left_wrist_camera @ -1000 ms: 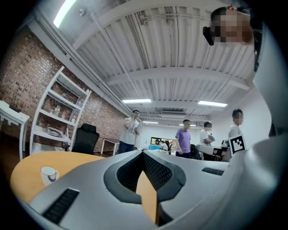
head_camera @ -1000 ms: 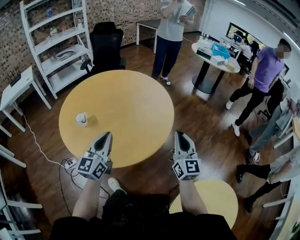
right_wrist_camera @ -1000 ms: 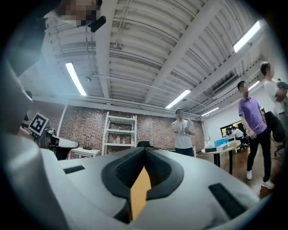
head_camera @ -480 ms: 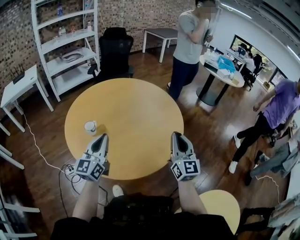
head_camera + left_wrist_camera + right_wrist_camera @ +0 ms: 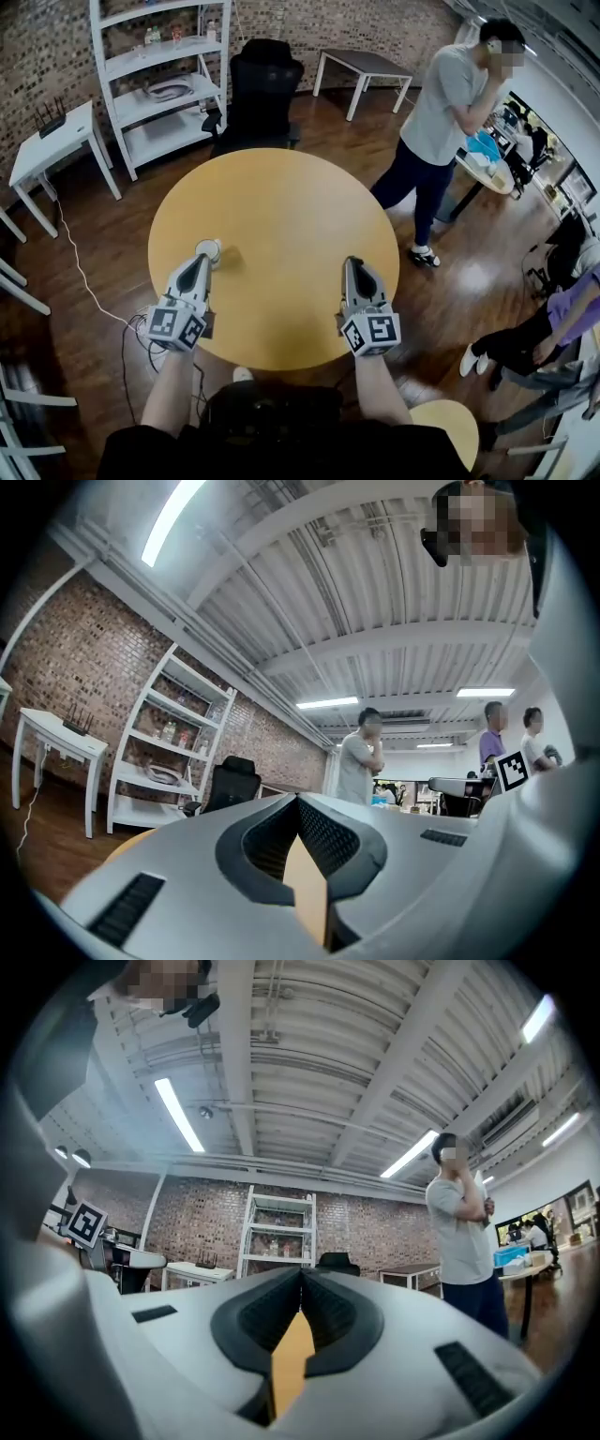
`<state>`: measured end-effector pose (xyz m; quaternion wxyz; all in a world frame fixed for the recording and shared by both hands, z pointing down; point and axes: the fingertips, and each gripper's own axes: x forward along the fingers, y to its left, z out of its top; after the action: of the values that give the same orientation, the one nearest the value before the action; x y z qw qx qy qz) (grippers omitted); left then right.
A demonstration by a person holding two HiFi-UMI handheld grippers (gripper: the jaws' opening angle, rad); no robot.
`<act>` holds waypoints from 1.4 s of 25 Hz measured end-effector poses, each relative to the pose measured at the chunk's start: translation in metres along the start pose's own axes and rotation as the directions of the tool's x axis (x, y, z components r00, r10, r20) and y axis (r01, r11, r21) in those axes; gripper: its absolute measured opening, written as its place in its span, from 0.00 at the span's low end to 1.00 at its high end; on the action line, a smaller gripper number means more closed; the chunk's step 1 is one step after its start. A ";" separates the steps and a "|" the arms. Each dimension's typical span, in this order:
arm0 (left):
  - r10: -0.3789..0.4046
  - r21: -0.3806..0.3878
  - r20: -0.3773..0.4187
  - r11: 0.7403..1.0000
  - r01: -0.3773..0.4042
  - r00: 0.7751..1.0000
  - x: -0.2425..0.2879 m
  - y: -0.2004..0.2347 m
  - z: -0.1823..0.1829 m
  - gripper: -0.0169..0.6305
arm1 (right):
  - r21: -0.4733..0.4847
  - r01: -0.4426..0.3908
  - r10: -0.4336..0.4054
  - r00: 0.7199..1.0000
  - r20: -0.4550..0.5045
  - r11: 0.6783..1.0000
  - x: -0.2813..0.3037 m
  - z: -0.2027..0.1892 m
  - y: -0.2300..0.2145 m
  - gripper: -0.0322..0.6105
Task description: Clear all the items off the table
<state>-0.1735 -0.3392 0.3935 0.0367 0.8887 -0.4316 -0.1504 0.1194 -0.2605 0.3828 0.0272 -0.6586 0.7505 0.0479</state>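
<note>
Cup [image 5: 210, 248], mid-left of the frame on the table [image 5: 281, 206], looks light and tippy (paper, I'd guess); take its sides. Left gripper [image 5: 198, 264] and right gripper [image 5: 353, 268] are closed, empty.

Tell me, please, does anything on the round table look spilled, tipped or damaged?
Nothing stands out. The only item, a small white cup on the left side of the table, seems upright just ahead of the left gripper, with no spill around it.
</note>
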 end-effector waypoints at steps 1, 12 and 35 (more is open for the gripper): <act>0.016 0.005 -0.004 1.000 -0.016 1.000 -0.001 0.011 0.000 0.03 | 0.003 -0.016 0.016 1.000 -0.004 1.000 0.011 -0.002 0.007 0.06; -0.007 0.023 -0.079 1.000 0.009 0.997 -0.001 0.062 -0.020 0.42 | 0.059 -0.149 0.153 0.985 -0.076 0.987 0.092 -0.046 0.066 0.06; 0.040 0.025 -0.367 0.999 -0.034 0.929 0.028 0.112 -0.142 0.72 | 0.173 -0.205 0.250 0.919 -0.305 0.963 0.151 -0.154 0.064 0.06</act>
<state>-0.1992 -0.4407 0.5443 0.1116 0.8932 -0.4351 0.0231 0.0400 -0.4174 0.5227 -0.0569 -0.5620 0.8178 -0.1102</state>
